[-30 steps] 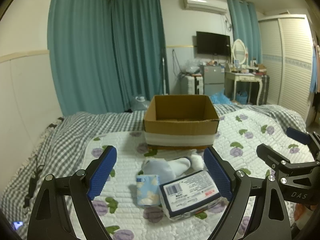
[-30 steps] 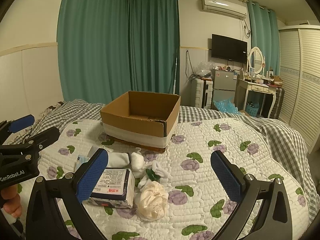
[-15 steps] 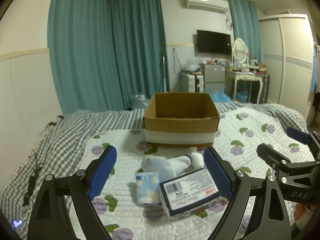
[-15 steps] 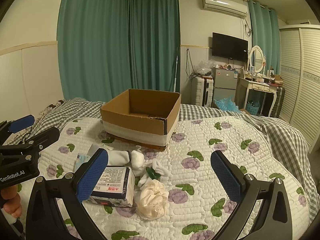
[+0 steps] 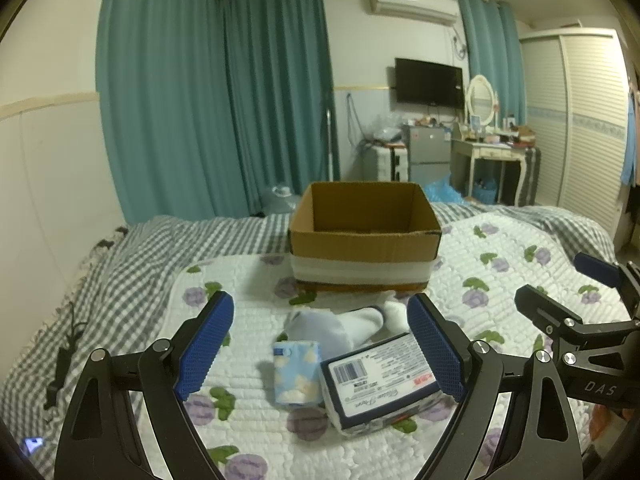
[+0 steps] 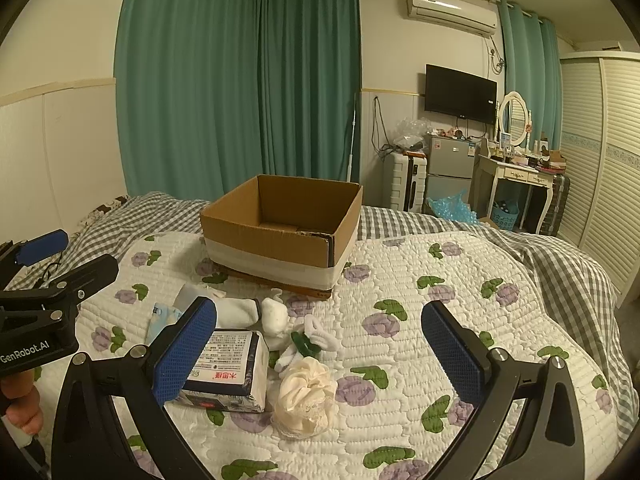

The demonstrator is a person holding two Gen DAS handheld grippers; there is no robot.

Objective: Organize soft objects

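Both grippers (image 5: 320, 346) (image 6: 320, 354) hover, fingers apart, seemingly level.

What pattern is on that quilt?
The white quilted bedspread carries purple flowers with green leaves, clearest in the right wrist view.

Left gripper (image 5: 320, 344): jaws spread wide, empty, above the quilt (image 5: 248, 420).
Right gripper (image 6: 320, 354): likewise.

The bed (image 6: 460, 280) carries a white quilt (image 6: 400, 292) printed with purple flowers over a grey checked cover (image 5: 132, 256). On the quilt stands an open box (image 6: 280, 236). Nearer, close together, lie socks (image 6: 240, 312), a tissue pack (image 5: 296, 372), a wrapped packet (image 5: 380, 376), a cream scrunchie (image 6: 306, 396) and a green-and-white piece (image 6: 310, 340).
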